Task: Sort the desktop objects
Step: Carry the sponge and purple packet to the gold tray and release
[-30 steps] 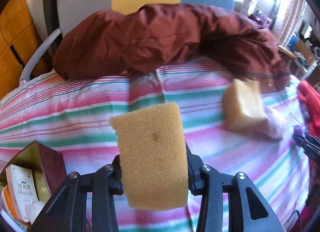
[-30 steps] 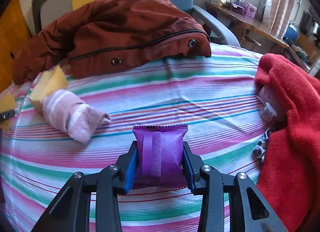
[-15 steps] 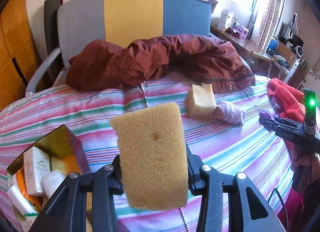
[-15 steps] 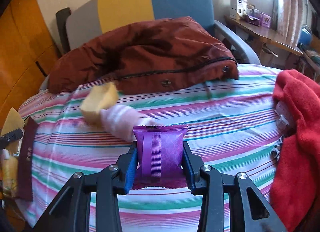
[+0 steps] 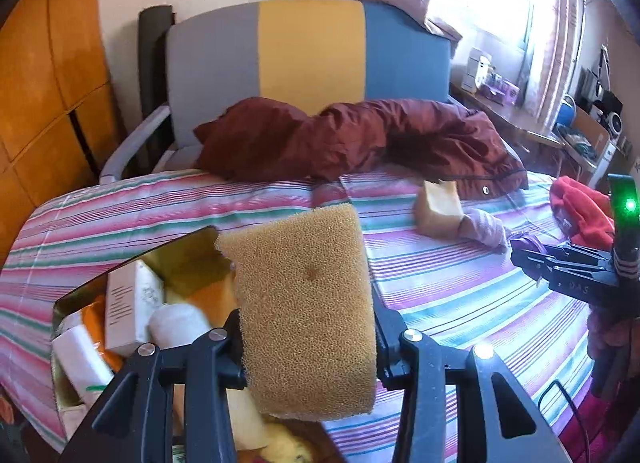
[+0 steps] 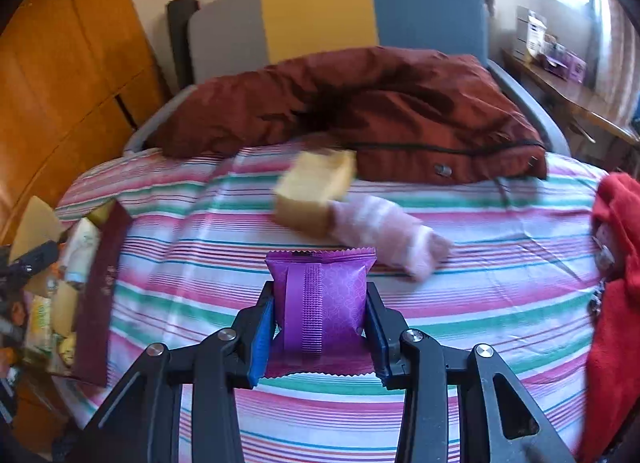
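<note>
My left gripper (image 5: 308, 339) is shut on a tan sponge (image 5: 304, 311), held up above the striped bedspread (image 5: 440, 295). Just behind and below it an open gold-lined box (image 5: 120, 279) holds several packets and bottles. My right gripper (image 6: 320, 315) is shut on a purple sachet (image 6: 320, 299) above the striped bedspread (image 6: 480, 303). In the left wrist view the right gripper (image 5: 524, 257) shows at the right edge. A second sponge (image 6: 316, 191) and a rolled pink sock (image 6: 384, 231) lie together on the cover. The box (image 6: 96, 295) sits at the far left in the right wrist view.
A maroon jacket (image 5: 360, 139) lies across the head of the bed before a grey, yellow and blue headboard (image 5: 312, 51). A red cloth (image 6: 616, 303) is heaped at the right edge. A wooden wardrobe (image 5: 44, 103) stands left; a cluttered desk (image 5: 560, 131) stands right.
Both grippers have drawn back and up from the bed, keeping their grips. The open box has come fully into view under the left gripper, and the headboard now shows.
</note>
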